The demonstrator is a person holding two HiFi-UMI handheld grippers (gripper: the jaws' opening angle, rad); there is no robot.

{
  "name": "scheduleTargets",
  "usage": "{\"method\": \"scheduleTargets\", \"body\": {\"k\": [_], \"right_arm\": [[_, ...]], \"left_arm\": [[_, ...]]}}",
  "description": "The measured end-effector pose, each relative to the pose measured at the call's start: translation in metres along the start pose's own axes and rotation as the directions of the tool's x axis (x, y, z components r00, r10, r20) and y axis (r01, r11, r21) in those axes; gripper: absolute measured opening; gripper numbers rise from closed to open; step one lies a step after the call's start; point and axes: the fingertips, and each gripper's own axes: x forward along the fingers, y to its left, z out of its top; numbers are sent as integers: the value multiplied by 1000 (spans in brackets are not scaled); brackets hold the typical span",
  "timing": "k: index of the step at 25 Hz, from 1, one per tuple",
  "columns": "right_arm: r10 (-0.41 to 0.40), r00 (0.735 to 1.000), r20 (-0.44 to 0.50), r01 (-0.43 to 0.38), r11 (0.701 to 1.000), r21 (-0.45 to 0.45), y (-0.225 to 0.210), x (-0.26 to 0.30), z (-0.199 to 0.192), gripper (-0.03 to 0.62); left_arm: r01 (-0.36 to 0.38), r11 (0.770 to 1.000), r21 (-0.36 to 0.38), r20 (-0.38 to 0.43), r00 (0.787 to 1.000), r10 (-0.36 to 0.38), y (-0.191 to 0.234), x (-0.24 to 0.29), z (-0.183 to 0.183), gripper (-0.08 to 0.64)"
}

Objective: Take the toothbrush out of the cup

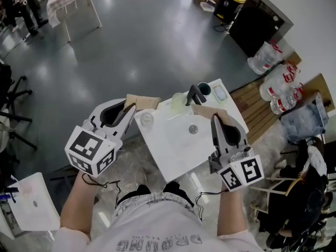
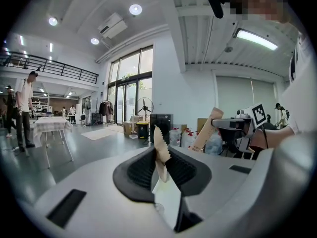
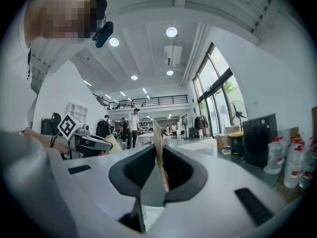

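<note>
A white worktop point(image 1: 173, 151) stands on the grey floor point(image 1: 131, 51), with a black tap point(image 1: 195, 94) at its twelve o'clock edge. Serrated brown paper point(image 1: 143, 102) shows at its ten o'clock and a brown card sheet point(image 1: 210, 111) at its one. Farther out, bottled-water packs point(image 1: 278, 83) lie at two o'clock, a black cabinet point(image 1: 257, 25) at one and a white table point(image 1: 73, 1) at eleven.

Upright pale-green cup point(image 1: 178, 101) on sink point(image 1: 173, 151)

Grey left gripper point(image 1: 130, 107), grey right gripper point(image 1: 214, 117) — black-padded, marker-cubed.

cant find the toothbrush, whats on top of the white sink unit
A black tap, a pale cup, a dark cup and a small clear glass. No toothbrush shows; the right gripper covers part of the right side.
</note>
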Motion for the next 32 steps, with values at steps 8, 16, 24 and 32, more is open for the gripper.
{"method": "scheduleTargets", "body": {"k": [8, 16, 24, 32], "right_arm": [[17, 1000, -10, -17, 1000, 4, 1, 2, -3, 63], [46, 999, -27, -46, 999, 11, 8, 7, -10, 63], [50, 998, -39, -49, 999, 20, 8, 10, -15, 63], [44, 998, -42, -43, 999, 30, 4, 11, -18, 63]], "left_arm": [[-70, 997, -31, 28, 997, 71, 8, -9, -11, 75], [-117, 992, -53, 34, 992, 119, 12, -17, -20, 75], [-131, 989, -67, 43, 990, 134, 12, -16, -22, 75], [-130, 989, -68, 52, 990, 133, 11, -14, -20, 75]]}}
